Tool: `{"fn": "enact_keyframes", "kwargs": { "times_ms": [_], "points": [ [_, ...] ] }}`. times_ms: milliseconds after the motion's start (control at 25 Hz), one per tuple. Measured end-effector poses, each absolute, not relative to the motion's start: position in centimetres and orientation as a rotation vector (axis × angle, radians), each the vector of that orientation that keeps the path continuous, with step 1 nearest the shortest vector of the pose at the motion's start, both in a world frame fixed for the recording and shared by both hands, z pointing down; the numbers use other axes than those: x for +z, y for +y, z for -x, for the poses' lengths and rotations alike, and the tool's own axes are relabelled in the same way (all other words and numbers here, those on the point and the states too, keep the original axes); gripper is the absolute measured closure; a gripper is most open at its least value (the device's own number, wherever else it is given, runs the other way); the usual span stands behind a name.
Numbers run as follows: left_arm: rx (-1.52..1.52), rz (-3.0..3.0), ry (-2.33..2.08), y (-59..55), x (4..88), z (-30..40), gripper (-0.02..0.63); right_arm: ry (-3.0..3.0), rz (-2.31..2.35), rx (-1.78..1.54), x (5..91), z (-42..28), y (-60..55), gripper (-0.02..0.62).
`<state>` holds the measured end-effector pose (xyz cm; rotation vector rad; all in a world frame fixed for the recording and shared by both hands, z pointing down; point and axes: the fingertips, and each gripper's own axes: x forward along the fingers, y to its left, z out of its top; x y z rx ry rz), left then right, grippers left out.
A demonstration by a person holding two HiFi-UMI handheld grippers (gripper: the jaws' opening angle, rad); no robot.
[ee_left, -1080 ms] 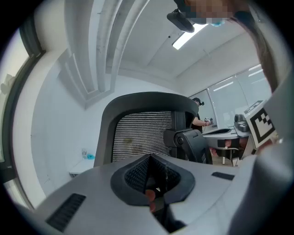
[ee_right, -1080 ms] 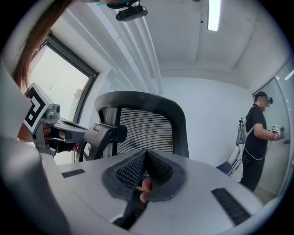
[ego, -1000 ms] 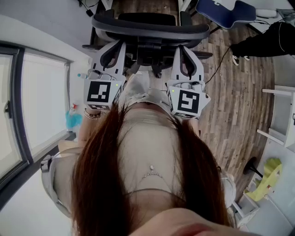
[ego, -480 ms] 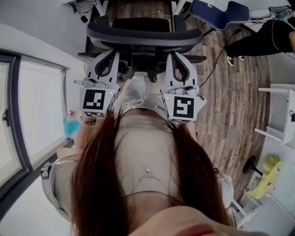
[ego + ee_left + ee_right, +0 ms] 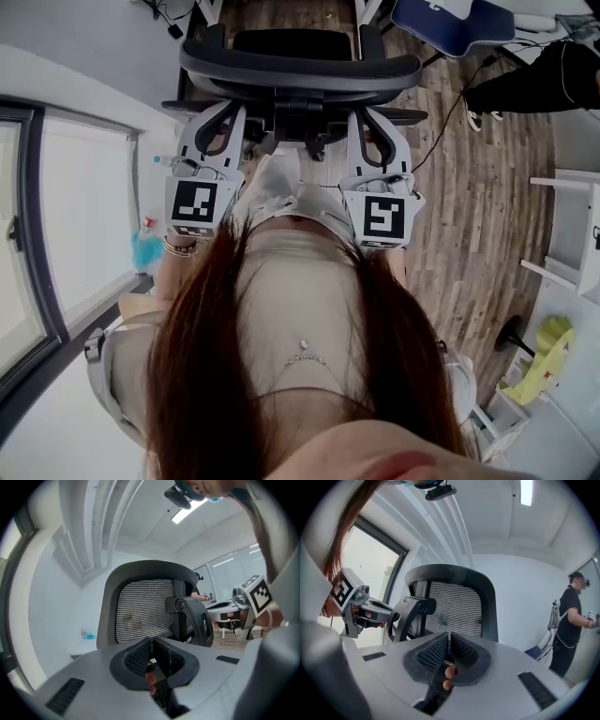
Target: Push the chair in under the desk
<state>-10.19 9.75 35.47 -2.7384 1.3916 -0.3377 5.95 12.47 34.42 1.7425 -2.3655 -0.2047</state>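
A black office chair with a mesh back (image 5: 300, 67) stands just ahead of me on the wood floor, its backrest facing me. My left gripper (image 5: 228, 111) and right gripper (image 5: 364, 114) are both shut and empty, with their tips at the lower edge of the backrest, one to each side of its centre post. Whether they touch it I cannot tell. In the left gripper view the shut left gripper (image 5: 152, 651) points at the mesh back (image 5: 140, 609). The right gripper (image 5: 449, 644) faces the same mesh back (image 5: 457, 606) in its own view. No desk is clearly in view.
A person in black (image 5: 534, 80) stands at the right, near a blue chair (image 5: 441, 19) and a floor cable (image 5: 450, 122). A white frame (image 5: 572, 234) stands at the far right. A window (image 5: 56, 234) and a blue bottle (image 5: 145, 246) are on the left.
The chair and both grippers shifted slightly up in the head view, then settled a little back. Both grippers stayed shut behind the backrest.
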Motion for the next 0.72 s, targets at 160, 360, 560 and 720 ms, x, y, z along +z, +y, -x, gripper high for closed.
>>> {"fn": "enact_keyframes", "kwargs": {
  "times_ms": [160,360,560,720],
  "points": [
    [-0.364,2.744,1.374,10.2,36.0,10.2,0.587,-2.369,-1.702,-0.196,35.1,-5.8,12.8,0.565],
    [-0.388,2.757,1.337,10.5,36.4,10.0,0.549,-2.361,-1.667,-0.195,35.6,-5.8,12.9,0.514],
    [-0.459,2.751,1.29,10.9,37.2,9.9,0.508,-2.344,-1.618,-0.216,36.3,-5.8,13.2,0.467],
    [-0.515,2.738,1.234,11.1,37.7,9.7,0.464,-2.333,-1.569,-0.221,36.9,-5.6,13.2,0.445]
  ]
}}
